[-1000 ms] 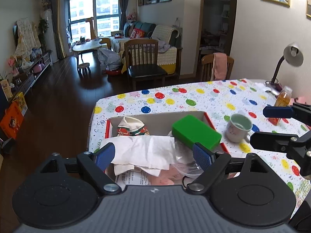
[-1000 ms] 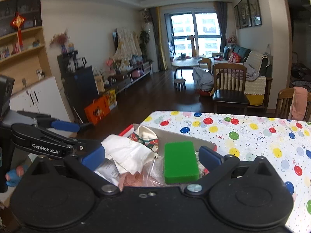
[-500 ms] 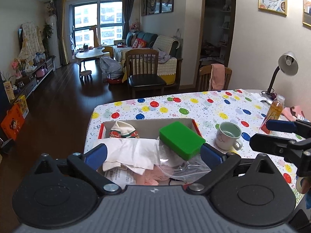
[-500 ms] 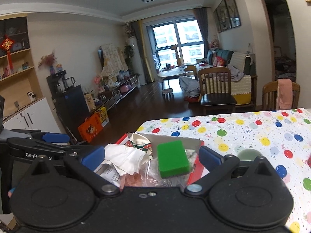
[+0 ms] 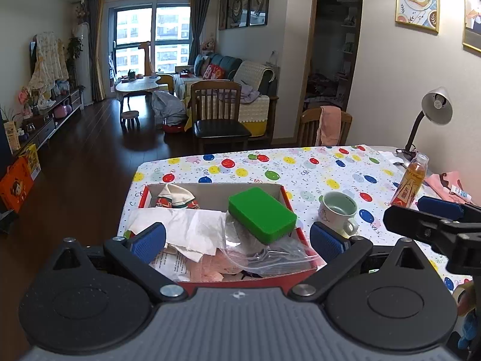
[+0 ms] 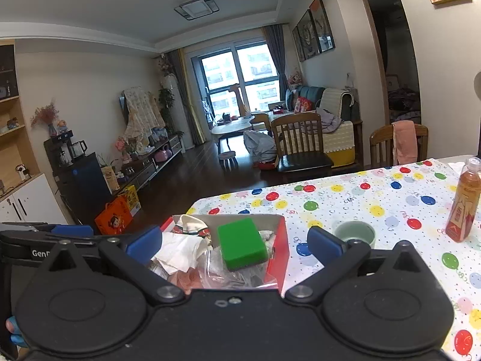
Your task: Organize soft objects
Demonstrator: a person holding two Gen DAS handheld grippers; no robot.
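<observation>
Now the left gripper (image 5: 237, 237) is held above the near end of a red cardboard box with a grey inside (image 5: 210, 191), and its two blue-padded fingers are spread wide with nothing between them. The right gripper (image 6: 234, 243) is also above the near end of this box, with fingers spread apart and empty. Inside the box, a green rectangular sponge block (image 5: 261, 213) lies tilted on top of a clear plastic bag (image 5: 264, 255) at the right side. A crumpled white paper tissue (image 5: 192, 228) lies at the left side, and a folded white sock with red and green pattern (image 5: 177, 197) is in the far left corner. The box stands on a table with a white cloth with coloured balloons (image 5: 300, 165). Just right of the box stands a pale green ceramic mug (image 5: 338, 213), and further right an orange drink bottle (image 5: 410, 179) stands upright.
</observation>
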